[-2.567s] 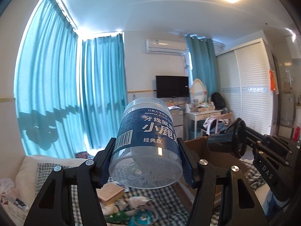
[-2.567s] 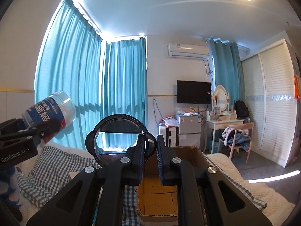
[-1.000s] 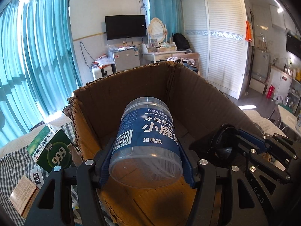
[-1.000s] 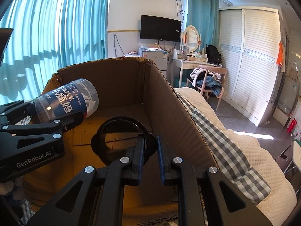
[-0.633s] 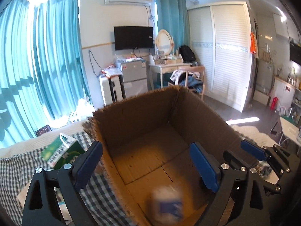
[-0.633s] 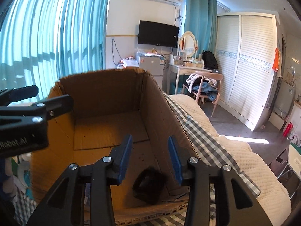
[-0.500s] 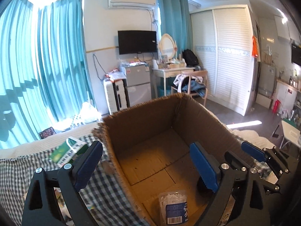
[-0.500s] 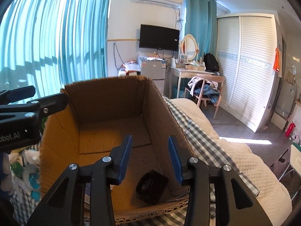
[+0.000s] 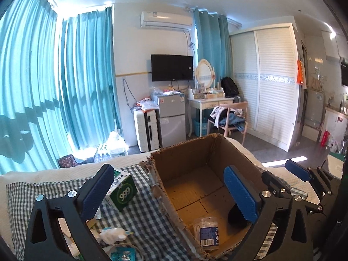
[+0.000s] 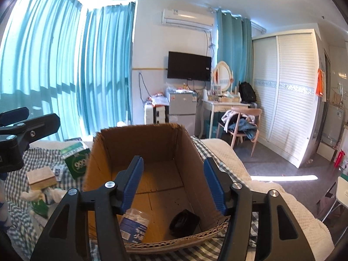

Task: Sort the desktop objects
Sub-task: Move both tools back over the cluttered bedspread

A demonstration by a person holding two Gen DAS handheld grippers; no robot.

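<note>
Both items have just gone into the cardboard box. A second ago the left gripper was clamped round the dental floss jar and the right gripper was pinching the round black mirror; now each lies loose on the box floor at the near end, the jar on its side to the left, the mirror just beside it to the right, apart from each other.

The left gripper is spread as wide as it goes, with nothing between its blue pads. The right gripper's jaws are opening, also with nothing between them. Both hang above the near rim of the box.

That makes 2 objects sorted. On the checked cloth left of the box, plenty remains: the green 999 carton, a wooden block, a crumpled white wrapper. Judging by that, the next pick probably comes from this pile, with both grippers free to take it
</note>
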